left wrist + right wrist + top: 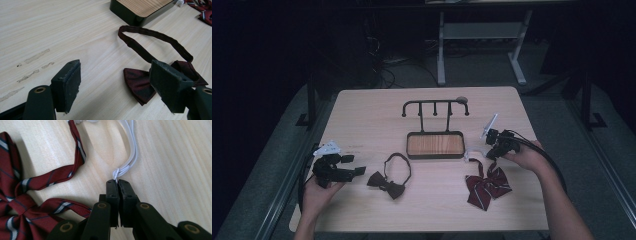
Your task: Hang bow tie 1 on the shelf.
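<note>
Dark burgundy, plain and unpatterned, on the bow tie and its neck band; deeper red with navy-and-white diagonal stripes on the striped bow, joined to a white elastic loop. Pale blond wood grain across the table, with a few greyish smudges; warmer orange-brown grain inside the black-rimmed tray, under a black, possibly very dark grey, hook rack. Matte black on both sets of gripper jaws, brass-coloured rivets at the pivots.
</note>
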### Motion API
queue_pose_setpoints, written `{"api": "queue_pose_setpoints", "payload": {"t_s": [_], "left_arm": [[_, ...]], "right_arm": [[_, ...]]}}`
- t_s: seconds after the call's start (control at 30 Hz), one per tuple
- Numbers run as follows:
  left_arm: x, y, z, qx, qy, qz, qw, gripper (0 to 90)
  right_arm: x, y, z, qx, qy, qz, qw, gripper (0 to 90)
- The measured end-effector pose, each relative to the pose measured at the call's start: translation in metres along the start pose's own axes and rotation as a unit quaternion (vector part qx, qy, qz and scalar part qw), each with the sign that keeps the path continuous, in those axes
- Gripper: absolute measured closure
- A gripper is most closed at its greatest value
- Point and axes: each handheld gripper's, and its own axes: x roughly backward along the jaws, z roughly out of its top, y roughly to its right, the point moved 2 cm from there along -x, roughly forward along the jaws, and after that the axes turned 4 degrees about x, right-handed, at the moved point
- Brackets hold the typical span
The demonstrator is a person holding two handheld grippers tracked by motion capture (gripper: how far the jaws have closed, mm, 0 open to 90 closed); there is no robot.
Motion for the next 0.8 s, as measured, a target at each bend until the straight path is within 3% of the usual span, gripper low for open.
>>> {"api": "queue_pose_setpoints", "payload": {"t_s": [0.8], "left_arm": [[-0.004, 0.002, 0.000, -0.003, -0.008, 0.001, 1.0000, 24.7]], "right_arm": [[0.049, -0.027, -0.009, 0.033, 0.078, -0.012, 0.9963, 87.0]]}}
